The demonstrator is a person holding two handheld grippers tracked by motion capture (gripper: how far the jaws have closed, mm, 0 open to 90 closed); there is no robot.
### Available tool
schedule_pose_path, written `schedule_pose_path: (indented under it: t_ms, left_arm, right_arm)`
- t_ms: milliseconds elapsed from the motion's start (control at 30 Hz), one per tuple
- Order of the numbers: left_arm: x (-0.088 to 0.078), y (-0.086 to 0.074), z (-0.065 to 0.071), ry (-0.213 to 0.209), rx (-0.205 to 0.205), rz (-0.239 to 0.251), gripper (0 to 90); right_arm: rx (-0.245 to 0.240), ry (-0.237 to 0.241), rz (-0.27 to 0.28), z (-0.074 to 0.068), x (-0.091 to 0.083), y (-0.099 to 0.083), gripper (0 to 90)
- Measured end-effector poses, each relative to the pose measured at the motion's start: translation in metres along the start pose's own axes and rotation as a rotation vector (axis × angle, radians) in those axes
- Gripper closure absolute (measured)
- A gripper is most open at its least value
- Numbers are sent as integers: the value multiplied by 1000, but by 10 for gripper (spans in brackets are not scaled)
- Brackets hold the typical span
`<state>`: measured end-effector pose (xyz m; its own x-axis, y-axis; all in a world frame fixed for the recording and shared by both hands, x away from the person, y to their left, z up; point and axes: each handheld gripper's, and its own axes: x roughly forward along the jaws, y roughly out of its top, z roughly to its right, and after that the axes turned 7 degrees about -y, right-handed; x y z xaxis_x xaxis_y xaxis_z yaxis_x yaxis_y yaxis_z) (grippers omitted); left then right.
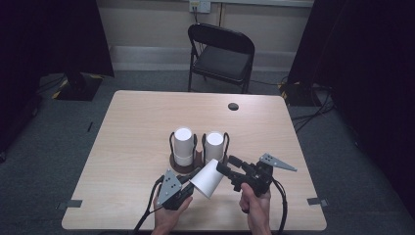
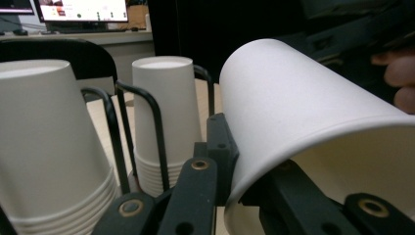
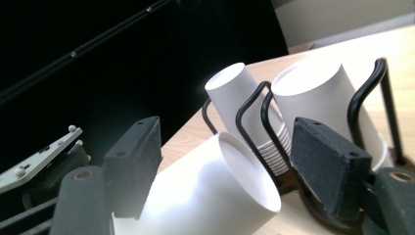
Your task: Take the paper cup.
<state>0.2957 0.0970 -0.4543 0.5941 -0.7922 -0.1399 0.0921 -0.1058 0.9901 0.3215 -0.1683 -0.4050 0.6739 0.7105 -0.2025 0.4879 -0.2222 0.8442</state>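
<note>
Black left tongs (image 1: 194,179) and right tongs (image 1: 224,169), grey three-cornered plates with screws, trailing black cables, brass-coloured jaw rivets

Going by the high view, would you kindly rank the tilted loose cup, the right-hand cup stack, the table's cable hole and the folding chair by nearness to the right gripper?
From the right gripper:
1. Loose cup, right at its jaws, tilted.
2. Right-hand cup stack, just behind, in the rack.
3. Cable hole, far side of the table.
4. Folding chair, beyond the table.

A black folding chair (image 1: 221,55) stands beyond the wooden table (image 1: 137,122), well apart from it.
</note>
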Motion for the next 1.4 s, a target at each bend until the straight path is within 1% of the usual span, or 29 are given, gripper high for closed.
schedule_pose_path:
  t_ms: [33, 67, 100, 133, 267, 300, 367, 433, 467, 500, 567, 600, 633, 667, 733, 767, 833, 867, 900, 967, 1033, 1100, 1133, 1200, 1233, 1267, 1300, 1333, 1400]
  left_arm:
    - [0, 0, 0, 0, 0, 0, 872]
    - [-1, 0, -2, -4, -8, -9, 872]
    - [-3, 0, -6, 9, -10, -17, 872]
    - [-4, 0, -7, 19, -12, -20, 872]
    - [-7, 1, -10, 23, 2, -40, 872]
    - [-8, 1, -12, 24, 4, -55, 872]
    - [-9, 2, -13, 22, 4, -60, 873]
    - [-10, 4, -16, 24, 0, -81, 873]
    - [-11, 5, -18, 22, -7, -110, 873]
    - [-11, 5, -18, 22, -7, -110, 873]
    - [-10, 6, -20, 16, 1, -152, 873]
    - [-9, 7, -20, 12, -3, -164, 873]
    - [-9, 7, -20, 10, 2, -176, 873]
    - [-8, 9, -21, 15, -4, -191, 873]
    - [-8, 11, -22, 11, -29, -204, 873]
    - [-8, 13, -22, 17, -26, -214, 874]
    - [-8, 14, -22, 20, -27, -224, 874]
    - [-8, 17, -22, 17, -28, -240, 873]
    - [-8, 17, -22, 17, -28, -240, 873]
    - [-8, 18, -23, 6, -34, -246, 873]
    - [-8, 20, -24, 2, -31, -258, 873]
    - [-7, 21, -25, -8, -30, -277, 873]
    - [-7, 21, -25, -15, -23, -290, 872]
    - [-5, 22, -25, -33, -8, -326, 871]
    - [-4, 22, -25, -43, -5, -343, 871]
    - [-2, 23, -25, -45, 3, -373, 871]
    - [-2, 23, -25, -45, 3, -373, 871]
    - [-1, 24, -25, -53, 13, -389, 872]
    - [0, 25, -25, -57, 6, -394, 872]
  right_arm:
    - [0, 0, 0, 0, 0, 0, 254]
    - [-19, -5, 9, -1, -1, 0, 257]
    - [-52, -14, 11, -3, -2, 0, 257]
    - [-69, -20, 16, -3, -3, 0, 256]
    - [-97, -24, 21, -5, -5, 0, 249]
    - [-123, -25, 22, -5, -6, 0, 245]
    - [-129, -26, 17, -6, -7, 0, 242]
    - [-151, -32, 9, -6, -8, -2, 240]
    - [-176, -41, 4, -6, -10, -3, 240]
    - [-176, -41, 4, -6, -10, -3, 240]
    - [-199, -51, -1, -5, -11, -5, 243]
    - [-225, -59, -2, -5, -13, -7, 247]
    - [-225, -59, -2, -5, -13, -7, 247]
    - [-248, -66, -5, -4, -15, -8, 254]
    - [-246, -58, -12, -4, -16, -10, 262]
    - [-245, -55, -8, -3, -17, -10, 260]
    - [-260, -57, -3, -3, -18, -11, 257]
    - [-282, -67, -3, -4, -20, -11, 258]
    - [-282, -67, -3, -4, -20, -11, 258]
    - [-310, -63, 0, -5, -22, -12, 258]
    - [-351, -41, -13, -6, -23, -14, 263]
    - [-364, -35, -21, -7, -23, -14, 261]
    - [-394, -34, -31, -8, -23, -16, 253]
    - [-407, -37, -35, -8, -23, -16, 245]
    - [-435, -41, -44, -10, -22, -18, 233]
    - [-448, -41, -50, -10, -22, -19, 229]
    - [-448, -41, -50, -10, -22, -19, 229]
    - [-471, -41, -60, -12, -21, -22, 222]
    - [-478, -41, -66, -12, -21, -23, 209]
